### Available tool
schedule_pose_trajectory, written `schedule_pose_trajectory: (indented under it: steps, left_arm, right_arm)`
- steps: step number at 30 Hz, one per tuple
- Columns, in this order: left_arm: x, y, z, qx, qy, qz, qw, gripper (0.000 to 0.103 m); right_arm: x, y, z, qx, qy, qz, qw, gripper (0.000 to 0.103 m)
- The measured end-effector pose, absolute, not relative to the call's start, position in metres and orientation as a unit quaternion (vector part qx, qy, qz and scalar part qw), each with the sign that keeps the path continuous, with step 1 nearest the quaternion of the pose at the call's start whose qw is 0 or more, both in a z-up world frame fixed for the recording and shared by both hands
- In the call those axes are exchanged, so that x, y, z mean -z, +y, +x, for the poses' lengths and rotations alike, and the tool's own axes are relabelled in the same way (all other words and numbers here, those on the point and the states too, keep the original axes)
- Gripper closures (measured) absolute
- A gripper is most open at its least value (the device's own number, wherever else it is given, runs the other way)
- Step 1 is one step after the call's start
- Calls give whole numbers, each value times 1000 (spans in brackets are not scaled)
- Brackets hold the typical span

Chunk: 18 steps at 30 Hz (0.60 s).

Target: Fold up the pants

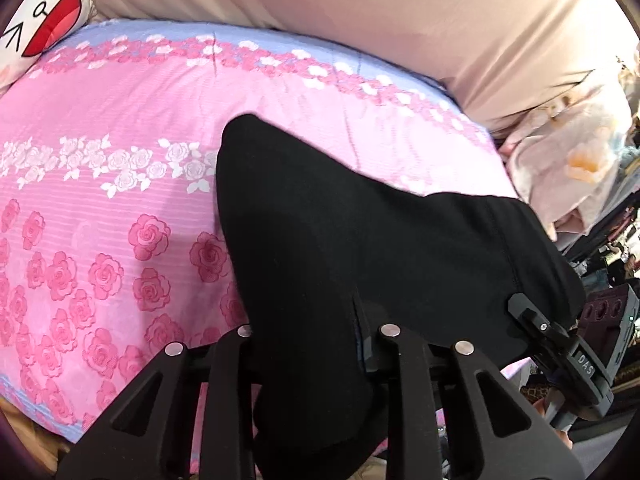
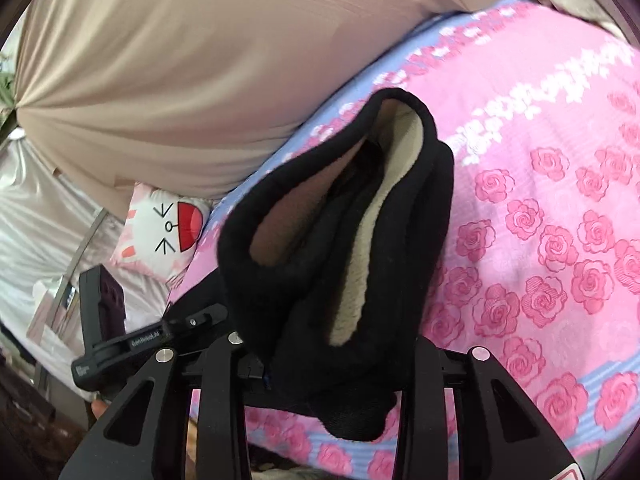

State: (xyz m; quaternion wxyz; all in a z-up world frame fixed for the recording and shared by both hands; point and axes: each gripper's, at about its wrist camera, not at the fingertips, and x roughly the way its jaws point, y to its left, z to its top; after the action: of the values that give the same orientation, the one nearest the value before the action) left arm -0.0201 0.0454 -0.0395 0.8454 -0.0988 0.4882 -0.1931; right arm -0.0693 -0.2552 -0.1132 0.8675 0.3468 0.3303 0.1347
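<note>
Black fleece-lined pants (image 1: 360,240) hang between my two grippers above a pink rose-patterned bedspread (image 1: 100,200). My left gripper (image 1: 316,344) is shut on the pants; the cloth drapes over its fingers and hides the tips. In the right wrist view my right gripper (image 2: 324,360) is shut on the pants (image 2: 304,280), whose open waistband shows the cream lining (image 2: 360,272). The right gripper also shows in the left wrist view (image 1: 532,316) at the cloth's right edge. The left gripper shows in the right wrist view (image 2: 204,318) at the left.
A beige duvet (image 1: 360,20) lies along the far side of the bed. A white cartoon-face cushion (image 1: 44,16) sits at the bed's corner, also in the right wrist view (image 2: 168,232). Pale clothes (image 1: 560,160) and clutter lie off the bed's right side.
</note>
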Motion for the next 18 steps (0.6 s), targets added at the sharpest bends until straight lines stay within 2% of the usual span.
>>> schedule_pose_trajectory:
  steps: [9, 18]
  left_arm:
    - [-9, 49, -35, 226, 437, -80, 867, 81]
    - [-79, 43, 22, 224, 336, -52, 913, 81]
  right_arm:
    - [71, -260, -68, -161, 295, 332, 881, 70]
    - [1, -263, 23, -194, 225, 278, 913, 70]
